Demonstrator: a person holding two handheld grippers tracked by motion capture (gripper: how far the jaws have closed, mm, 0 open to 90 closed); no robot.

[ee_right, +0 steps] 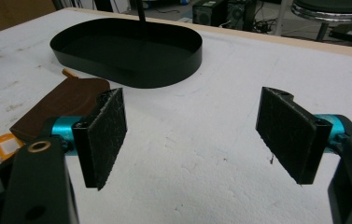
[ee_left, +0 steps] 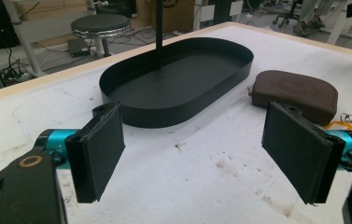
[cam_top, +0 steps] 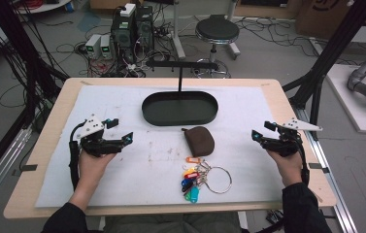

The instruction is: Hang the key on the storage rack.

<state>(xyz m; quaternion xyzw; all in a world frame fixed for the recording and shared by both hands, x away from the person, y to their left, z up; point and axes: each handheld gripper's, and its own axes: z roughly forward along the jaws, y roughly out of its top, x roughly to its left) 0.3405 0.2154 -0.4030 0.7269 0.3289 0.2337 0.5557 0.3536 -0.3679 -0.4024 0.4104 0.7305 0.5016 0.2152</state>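
In the high view, the left gripper [cam_top: 120, 131] rests on the white mat [cam_top: 248, 107] at the left, jaws apart and nothing between them. The right gripper [cam_top: 262, 131] sits at the right side of the mat, jaws likewise spread and empty. Between them, nearer the person, lie a brown zip pouch [cam_top: 199, 141] and, just in front of it, a key ring with coloured tags [cam_top: 196, 180]. Behind the pouch stands a black oval tray [cam_top: 179, 119] with an upright post.

In the left gripper view, the pads [ee_left: 100, 149] stand wide apart over bare mat; the tray [ee_left: 178, 109] lies ahead and the pouch [ee_left: 295, 93] to its right.

In the right gripper view, the pads [ee_right: 291, 133] are also well apart, with the pouch [ee_right: 61, 105] behind the left jaw and the tray [ee_right: 131, 70] beyond.
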